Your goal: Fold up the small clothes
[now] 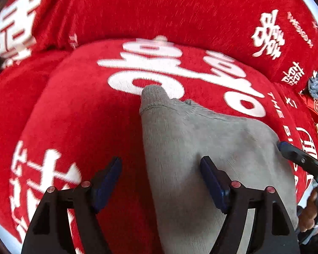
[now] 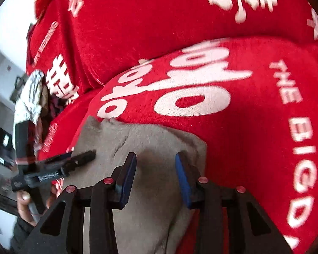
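Folding step: flatten grey sock (image 1: 212, 148) on red cushion (image 1: 78, 105).
Left gripper (image 1: 161, 182): jaws apart, straddling near-left edge.
Right gripper (image 2: 155, 175): jaws apart, gripping nothing; pinch right edge squarely.

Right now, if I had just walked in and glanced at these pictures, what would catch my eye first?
The bright red cloth with big white lettering fills both views and covers the whole surface. On it, in the lower middle, lies a small grey garment, plain against all that red. Black grippers with blue pads frame it: the left gripper stands open over its edge, and the right gripper hovers above its other end.
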`<state>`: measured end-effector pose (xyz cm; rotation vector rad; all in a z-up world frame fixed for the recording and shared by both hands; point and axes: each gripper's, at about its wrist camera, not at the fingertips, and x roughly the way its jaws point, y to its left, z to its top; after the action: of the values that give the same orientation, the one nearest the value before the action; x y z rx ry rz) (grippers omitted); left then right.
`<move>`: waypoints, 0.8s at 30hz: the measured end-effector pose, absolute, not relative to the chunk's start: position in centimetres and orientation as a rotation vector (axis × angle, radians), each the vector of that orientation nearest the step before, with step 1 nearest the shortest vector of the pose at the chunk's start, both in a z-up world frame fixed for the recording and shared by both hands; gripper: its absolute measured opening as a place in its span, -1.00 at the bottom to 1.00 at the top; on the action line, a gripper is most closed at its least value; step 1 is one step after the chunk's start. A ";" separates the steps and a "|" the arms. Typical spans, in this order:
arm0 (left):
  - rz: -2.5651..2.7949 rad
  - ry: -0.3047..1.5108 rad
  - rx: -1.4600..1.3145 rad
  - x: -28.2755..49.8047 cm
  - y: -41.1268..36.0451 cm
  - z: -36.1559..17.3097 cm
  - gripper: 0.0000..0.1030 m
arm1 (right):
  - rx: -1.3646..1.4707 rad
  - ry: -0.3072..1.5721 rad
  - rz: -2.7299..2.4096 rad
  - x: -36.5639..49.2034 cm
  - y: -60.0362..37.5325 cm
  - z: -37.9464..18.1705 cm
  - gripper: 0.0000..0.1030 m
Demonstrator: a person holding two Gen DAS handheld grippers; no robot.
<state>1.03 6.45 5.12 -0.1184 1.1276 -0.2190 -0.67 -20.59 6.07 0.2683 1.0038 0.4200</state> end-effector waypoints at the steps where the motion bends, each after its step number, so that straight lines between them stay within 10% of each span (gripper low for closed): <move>1: -0.238 1.103 -0.115 -0.1 6.4 5.9 0.52 | 0.241 0.980 0.447 -1.8 -20.3 6.9 -0.16; 24: -0.210 0.993 -0.052 -11.2 4.7 6.5 0.52 | 0.072 0.892 0.507 -13.4 -17.0 5.3 -0.18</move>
<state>-11.21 4.72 6.52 -0.0516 0.9929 -0.2096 -13.44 -17.05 5.26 0.0717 0.8925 0.5066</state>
